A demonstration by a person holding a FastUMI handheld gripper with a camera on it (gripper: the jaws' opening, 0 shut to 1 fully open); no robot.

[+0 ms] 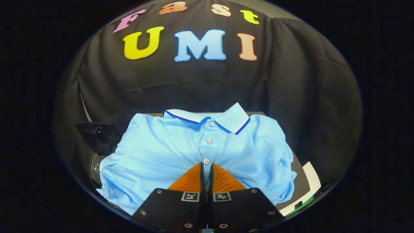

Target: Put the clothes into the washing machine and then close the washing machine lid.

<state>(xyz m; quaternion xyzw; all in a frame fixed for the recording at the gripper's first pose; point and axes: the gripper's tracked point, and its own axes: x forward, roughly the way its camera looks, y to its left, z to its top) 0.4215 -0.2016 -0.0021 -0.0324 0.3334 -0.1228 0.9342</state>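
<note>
1. One light blue polo shirt (161, 152) lay spread across the lower middle of the frame, front side up, collar toward the back wall
2. Its collar (231, 121) was white-edged with a dark blue stripe, and the two collar flaps sat open at the upper middle of the garment
3. Three pale buttons ran down the placket; the lowest button (206, 161) sat just ahead of the fingertips, the other two beyond it toward the collar
4. The shirt's left side, at the lower left of the frame, was bunched into soft folds, and its right side hung in a rumpled edge at the lower right
5. The gripper (206, 165) showed at the bottom centre of the frame, its two fingers brought nearly together with only a thin slit between them
6. The fingertips lay at the shirt's placket; whether any cloth was pinched between them I could not tell
7. A dark flat surface (299, 176) lay under the shirt and showed at the right, past the shirt's right side
8. A white panel (312, 181) with a small green strip (302, 204) lay at the lower right, just beside that dark surface
9. A dark boxy object (97, 134) stood at the middle left, just beside the shirt's left shoulder, with a round greyish rim (93, 168) below it
10. Black cloth (291, 81) formed the backdrop across the upper half of the frame
</note>
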